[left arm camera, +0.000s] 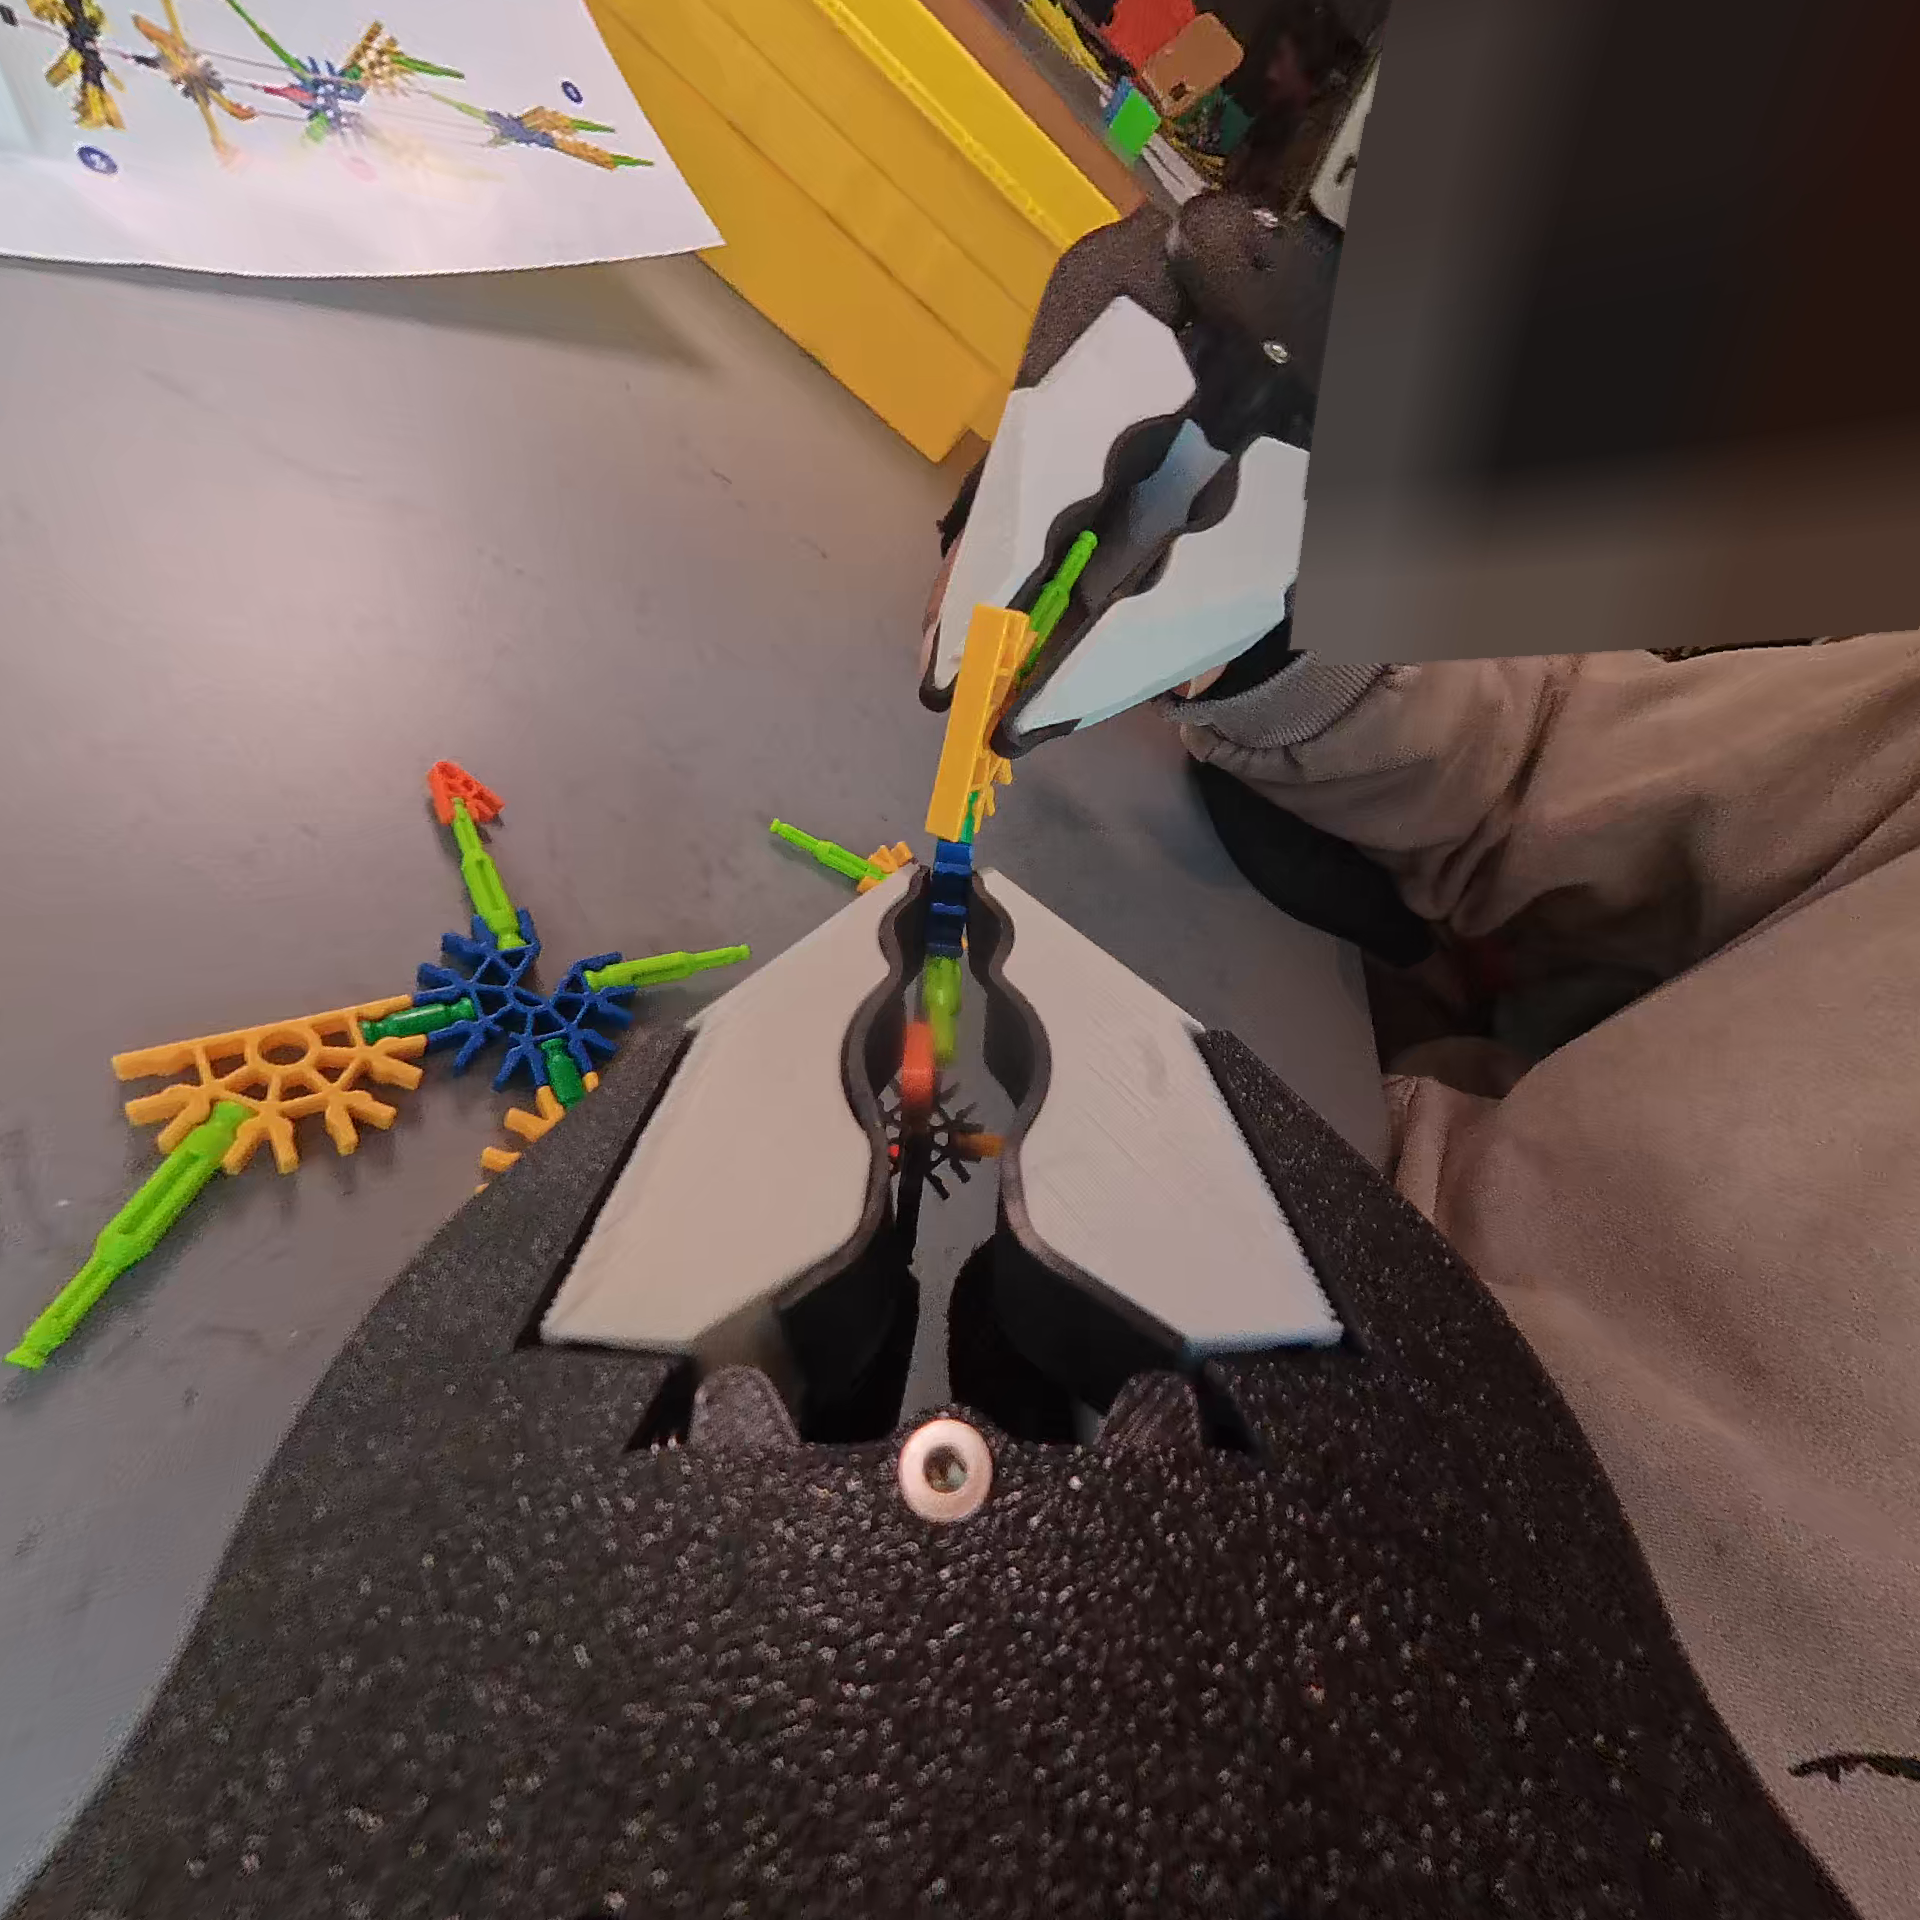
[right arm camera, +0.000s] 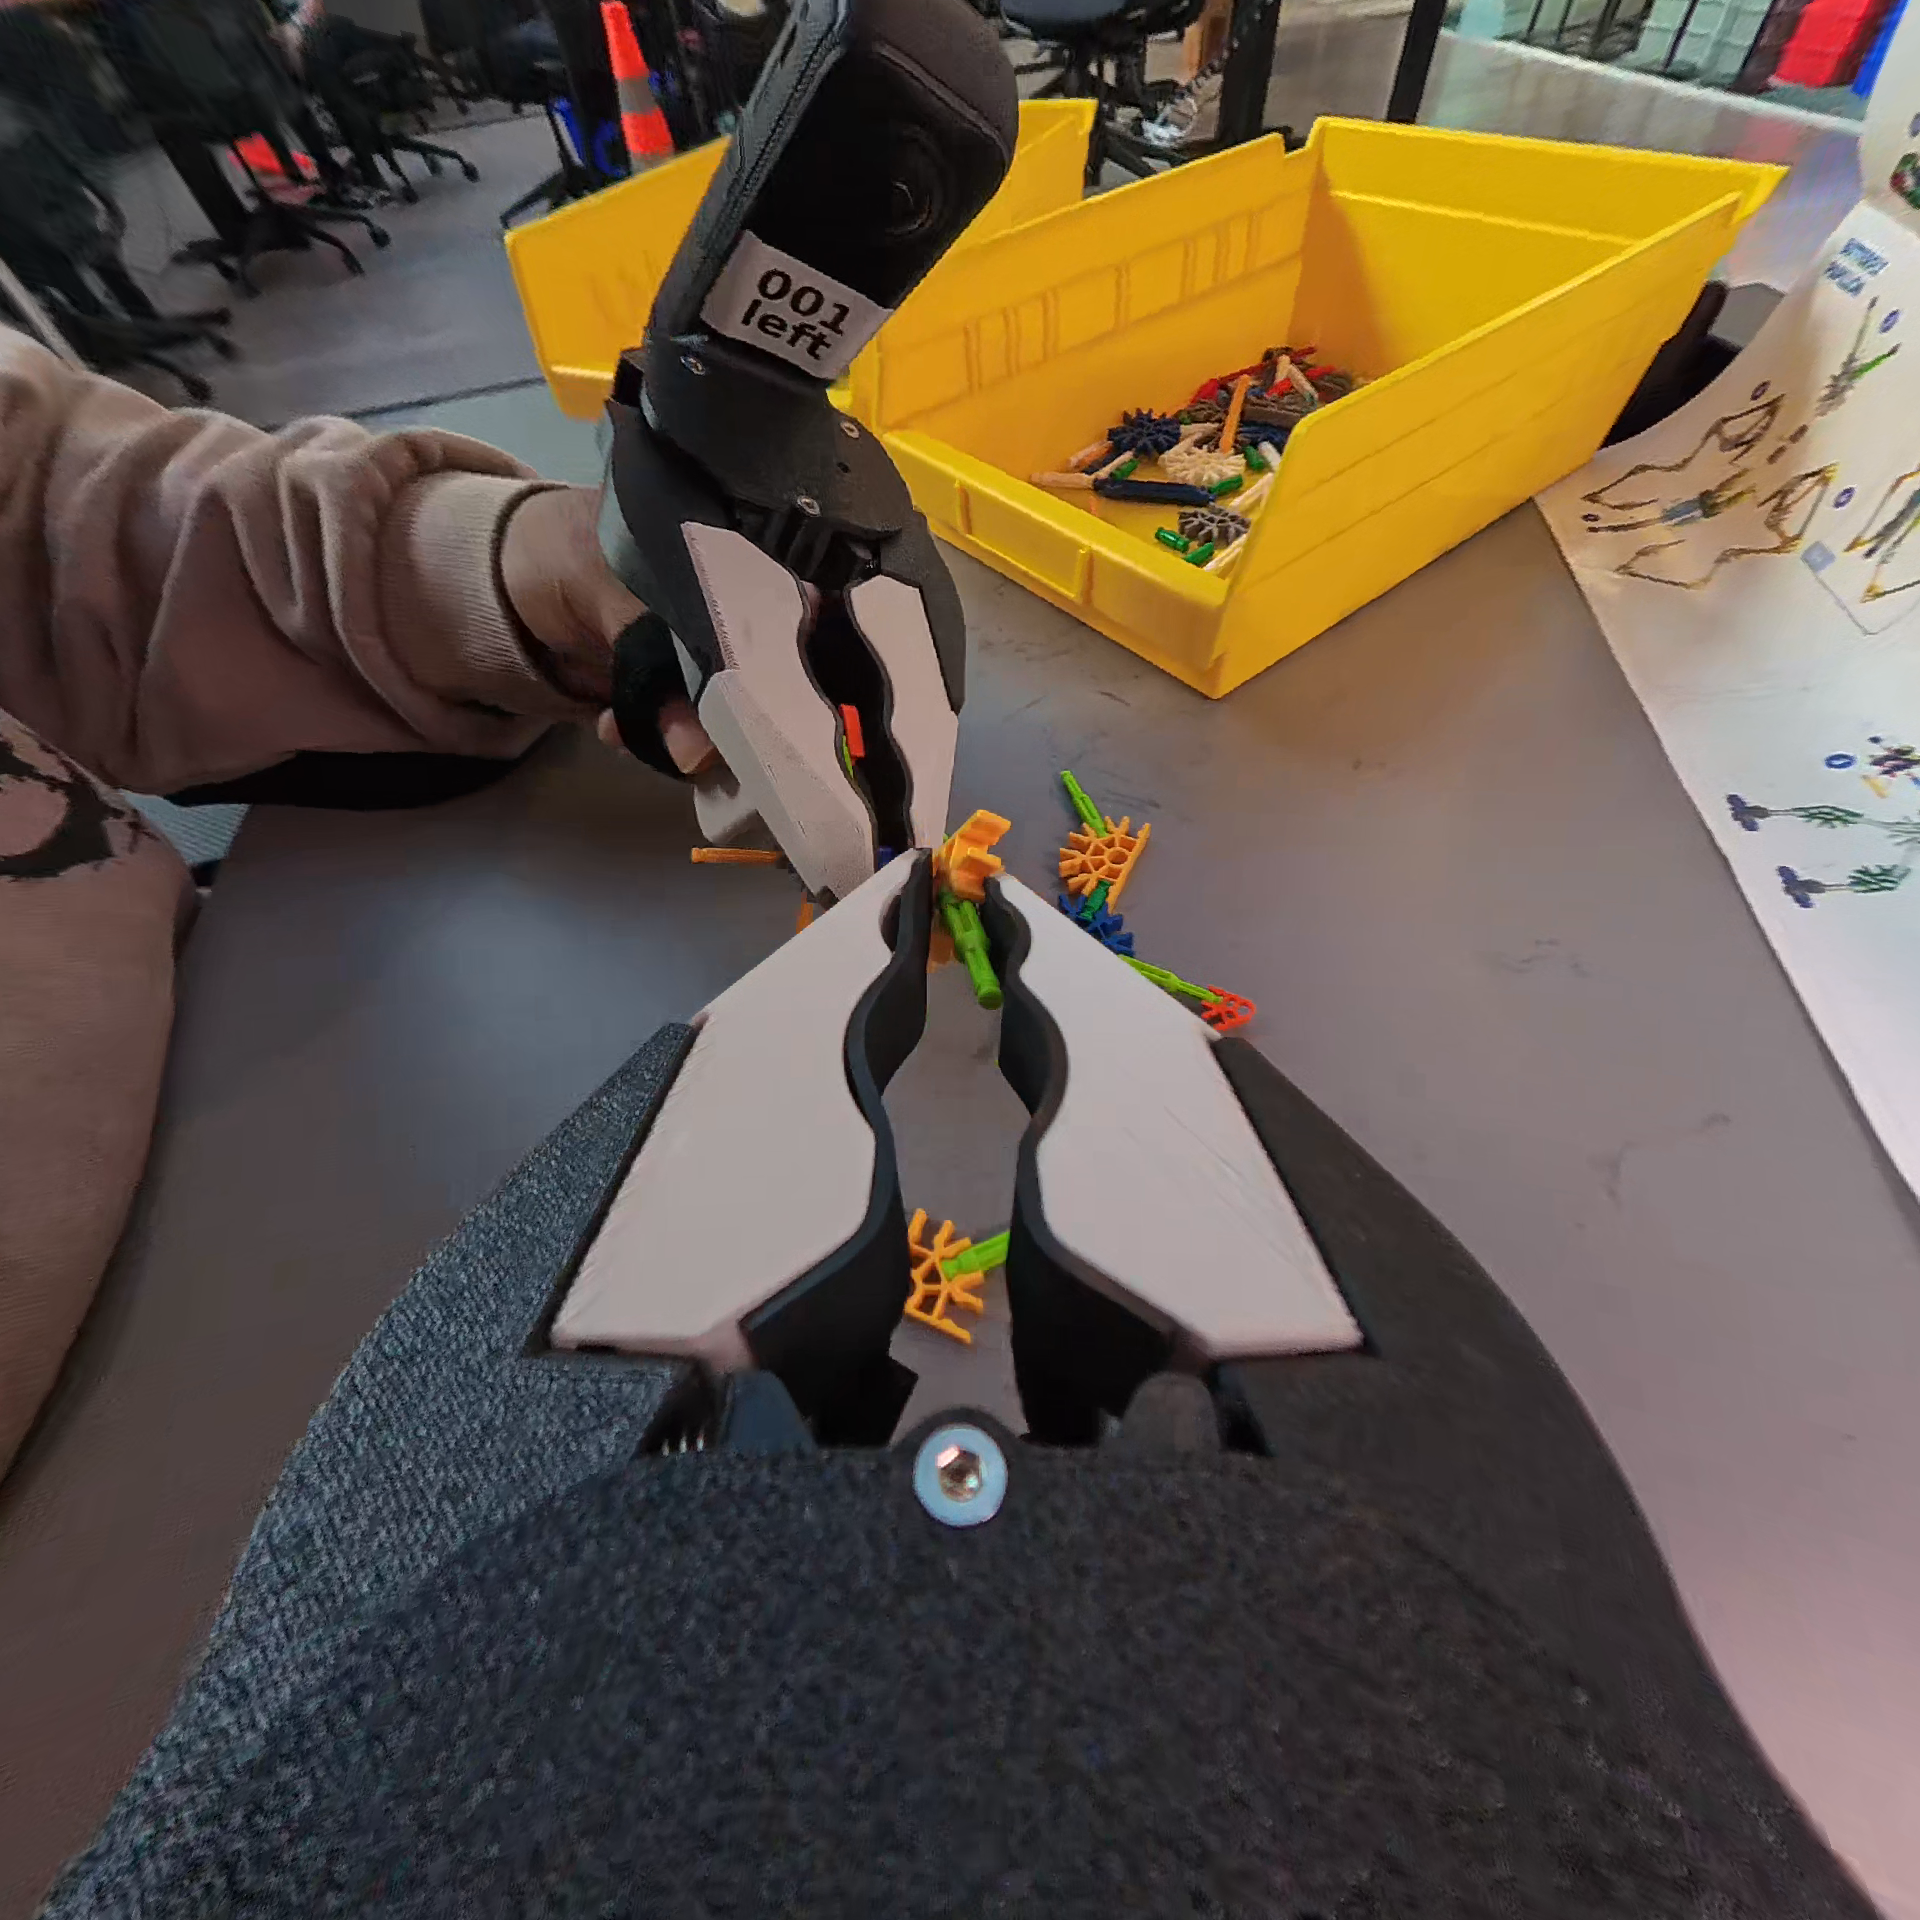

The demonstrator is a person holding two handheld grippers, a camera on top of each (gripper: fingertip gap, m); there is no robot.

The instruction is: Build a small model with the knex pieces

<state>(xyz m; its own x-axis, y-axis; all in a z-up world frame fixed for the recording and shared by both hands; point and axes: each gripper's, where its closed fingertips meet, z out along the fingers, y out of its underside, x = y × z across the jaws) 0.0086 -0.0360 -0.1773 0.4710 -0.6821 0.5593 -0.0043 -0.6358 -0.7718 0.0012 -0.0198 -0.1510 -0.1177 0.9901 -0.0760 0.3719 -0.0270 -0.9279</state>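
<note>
My left gripper (left arm camera: 945,883) is shut on a blue connector (left arm camera: 948,906) with a green rod, a red piece and a black connector (left arm camera: 930,1138) behind it between the fingers. My right gripper (left arm camera: 977,717) comes in from above right, shut on an orange-yellow connector (left arm camera: 975,727) with a green rod (left arm camera: 1062,582). The orange-yellow connector's lower end meets the blue connector. In the right wrist view my right gripper (right arm camera: 951,883) clamps the orange connector (right arm camera: 971,844) and green rod (right arm camera: 971,945), and my left gripper (right arm camera: 899,862) meets it tip to tip above the grey table.
A loose assembly of blue connectors (left arm camera: 520,997), an orange connector (left arm camera: 281,1070), green rods and a red tip (left arm camera: 462,790) lies on the table left. A small orange connector with a green rod (right arm camera: 945,1278) lies nearby. A yellow bin (right arm camera: 1143,613) holds several pieces. An instruction sheet (right arm camera: 1766,675) lies beside it. My left and right fingertips are right by each other.
</note>
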